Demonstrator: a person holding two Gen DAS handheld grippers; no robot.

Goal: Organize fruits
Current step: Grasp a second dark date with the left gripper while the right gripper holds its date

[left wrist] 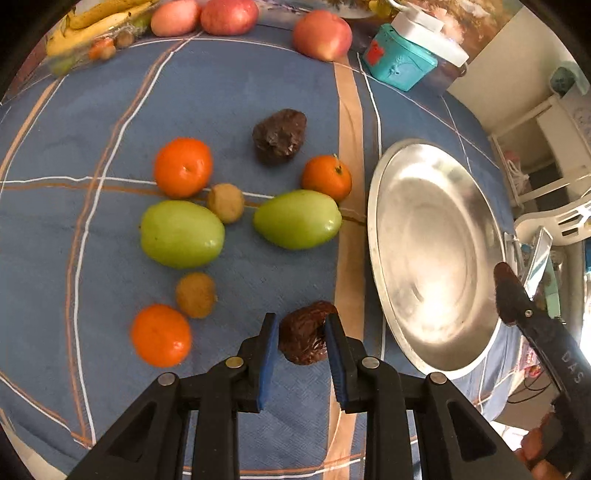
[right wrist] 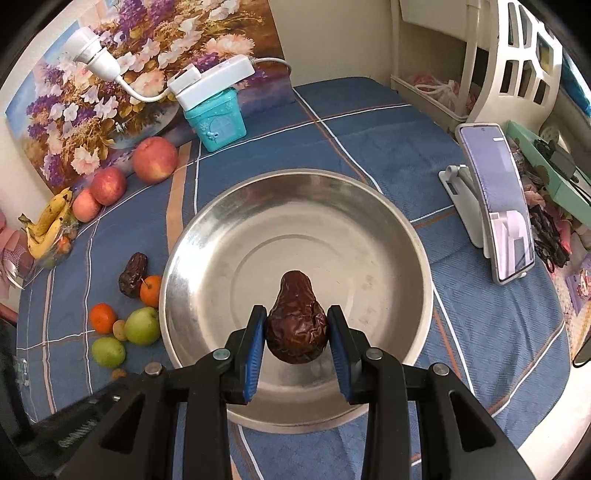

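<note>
**Both claws on wrinkled dates; steel plate bare**

Right gripper (right wrist: 297, 332): blue ribbed pads clamp a dark brown date (right wrist: 297, 321) by its fat lower half. Skin glossy, deeply creased; shape pear-like, narrow end pointing away from the claw. It hangs above the near half of the steel plate (right wrist: 388, 258), which is round, shallow, with a brushed sheen, faint concentric rings and a rolled rim.

Left gripper (left wrist: 301, 345): jaws narrow around a second date (left wrist: 306, 338), same shrivelled, leathery surface. The right pad touches it; at the left pad contact cannot be judged, and the log reads nearly closed. The fruit sits low over the blue cloth (left wrist: 221, 92), a soft woven fabric with white and tan stripes.

Outward from the left claw:
- Left of it: a smooth orange tangerine (left wrist: 160, 335), and just beyond, a fuzzy tan round fruit (left wrist: 195, 294).
- Ahead: two waxy green fruits, one blocky (left wrist: 181, 233), one tapered (left wrist: 297, 218), with a second fuzzy ball (left wrist: 225, 203) between them.
- Beyond those: two more tangerines (left wrist: 183, 167) (left wrist: 326, 178) and a third date (left wrist: 279, 136), matte and lumpy.
- Far edge: red apples (left wrist: 322, 34) and bananas (left wrist: 99, 20).
- Right: the plate, with the right claw's date above its rim.
</note>
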